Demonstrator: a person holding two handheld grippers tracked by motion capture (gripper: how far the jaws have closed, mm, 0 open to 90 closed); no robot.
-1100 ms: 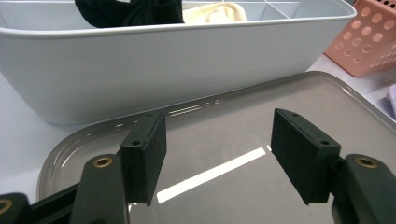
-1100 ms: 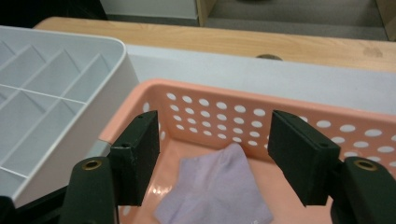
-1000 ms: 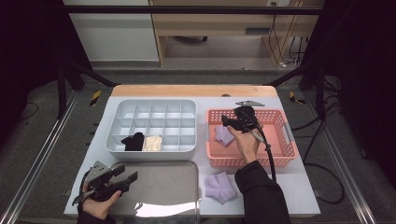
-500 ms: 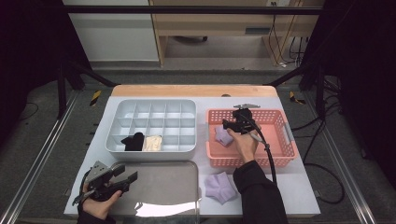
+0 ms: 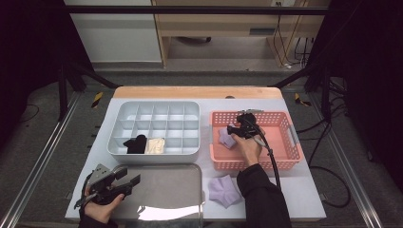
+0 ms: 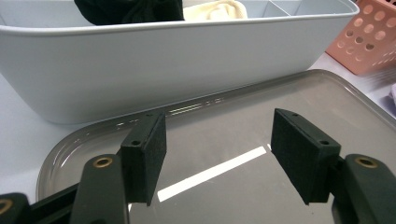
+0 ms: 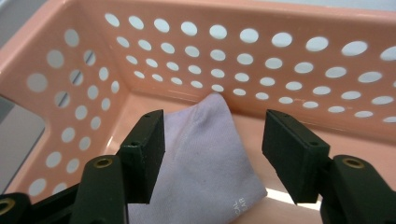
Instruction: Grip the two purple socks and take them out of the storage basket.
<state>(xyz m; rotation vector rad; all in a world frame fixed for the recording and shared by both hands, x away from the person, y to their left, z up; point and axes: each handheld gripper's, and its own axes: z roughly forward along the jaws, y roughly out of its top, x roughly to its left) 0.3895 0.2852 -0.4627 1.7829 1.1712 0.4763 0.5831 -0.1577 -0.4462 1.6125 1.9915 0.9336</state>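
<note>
A lilac sock [image 5: 223, 138] lies in the left end of the pink perforated basket [image 5: 286, 142]. My right gripper [image 5: 235, 130] hangs open just over it. In the right gripper view the sock [image 7: 205, 158] sits between and below the open jaws [image 7: 212, 140], against the basket's wall [image 7: 243, 56]. A second lilac sock [image 5: 224, 190] lies on the table in front of the basket. My left gripper [image 5: 130, 181] rests open at the near left over the grey tray [image 5: 166, 190], with nothing between its jaws [image 6: 217, 149].
A white divided organizer [image 5: 157, 111] stands left of the basket, with a black sock [image 5: 136, 144] and a cream sock [image 5: 155, 146] in its front compartments. Its wall [image 6: 163, 60] rises right behind the tray [image 6: 243, 126].
My right gripper has moved left and down inside the basket, closer to the lilac sock. The left gripper has stayed put.
</note>
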